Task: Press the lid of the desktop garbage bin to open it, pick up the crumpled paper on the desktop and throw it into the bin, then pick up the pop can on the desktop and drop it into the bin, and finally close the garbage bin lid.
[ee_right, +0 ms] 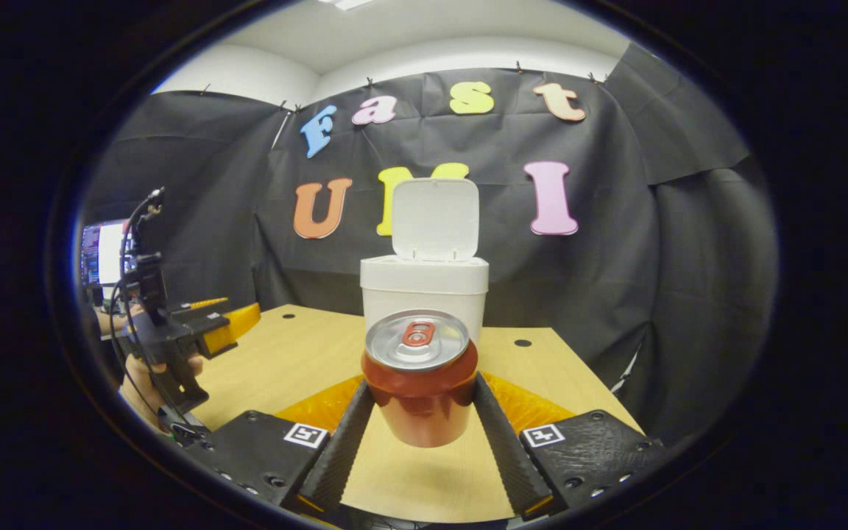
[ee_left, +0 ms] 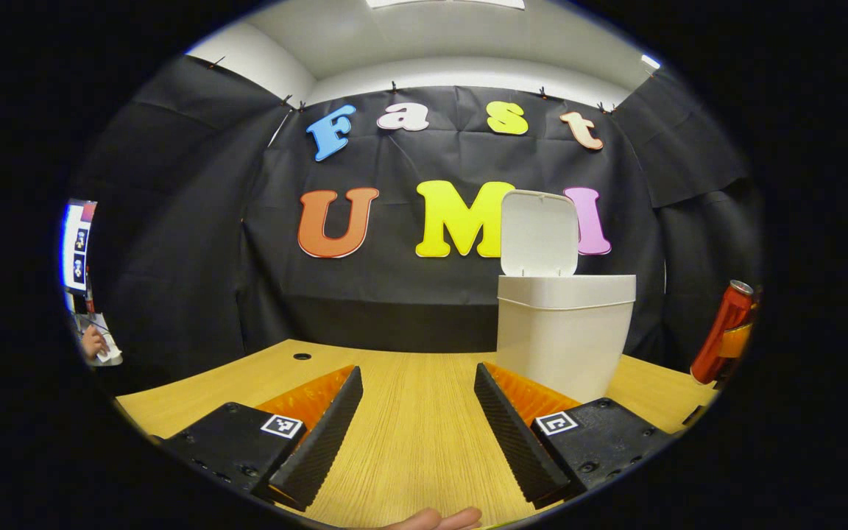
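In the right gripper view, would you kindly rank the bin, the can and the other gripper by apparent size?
1. Bin, lid up.
2. Can and left gripper: similar in apparent size, so unranked.
The can sits nearest the camera, between the right gripper fingers, which inflates it.

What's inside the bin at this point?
The bin has its lid up, but its walls hide the inside. The pop can is outside it, in the right hand-held gripper.

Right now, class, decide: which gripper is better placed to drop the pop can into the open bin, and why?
The right gripper. Its fingers are clamped on the red pop can, lifted off the desk, facing the white garbage bin with the lid up. The left gripper is open, holding nothing.
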{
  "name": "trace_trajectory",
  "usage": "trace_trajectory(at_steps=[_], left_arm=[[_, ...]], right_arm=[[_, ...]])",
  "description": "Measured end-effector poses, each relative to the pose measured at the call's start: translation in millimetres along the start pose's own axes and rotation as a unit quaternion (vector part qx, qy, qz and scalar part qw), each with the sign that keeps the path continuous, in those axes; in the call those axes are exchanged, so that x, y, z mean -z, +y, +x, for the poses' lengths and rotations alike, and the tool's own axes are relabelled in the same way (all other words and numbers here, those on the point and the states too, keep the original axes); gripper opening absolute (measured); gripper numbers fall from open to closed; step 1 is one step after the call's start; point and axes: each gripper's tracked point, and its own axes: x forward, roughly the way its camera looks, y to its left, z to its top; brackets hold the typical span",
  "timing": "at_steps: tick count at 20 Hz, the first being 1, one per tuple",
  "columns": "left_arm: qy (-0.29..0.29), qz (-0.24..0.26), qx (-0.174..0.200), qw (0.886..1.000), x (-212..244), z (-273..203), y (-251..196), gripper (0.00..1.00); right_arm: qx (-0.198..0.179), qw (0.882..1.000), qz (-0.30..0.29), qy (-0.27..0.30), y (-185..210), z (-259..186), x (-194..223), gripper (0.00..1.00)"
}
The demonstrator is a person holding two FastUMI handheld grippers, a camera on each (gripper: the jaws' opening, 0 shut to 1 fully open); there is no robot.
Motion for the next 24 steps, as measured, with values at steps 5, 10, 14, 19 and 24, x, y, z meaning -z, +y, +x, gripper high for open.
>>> trace_trajectory(at_steps=[5, 10, 14, 19, 24], left_arm=[[-0.002, -0.007, -0.004, 1.000, 10, -13, 3, 0.99], [0.001, -0.004, 0.021, 1.000, 10, -21, -12, 0.97], [0.005, -0.009, 0.028, 1.000, 8, -25, -18, 0.97], [0.012, -0.010, 0.028, 0.999, 5, -31, -17, 0.98], [0.006, 0.009, 0.016, 1.000, -10, -40, -8, 0.98]], right_arm=[[0.000, 1.000, 0.005, -0.010, 0, 1, -52, 0.81], [0.000, 1.000, 0.003, -0.019, 6, 20, -125, 0.81], [0.020, 0.998, -0.042, -0.034, 16, 43, -177, 0.81], [0.014, 0.998, -0.052, -0.024, 41, 84, -209, 0.80], [0.022, 0.998, -0.053, -0.010, 68, 149, -228, 0.81]])
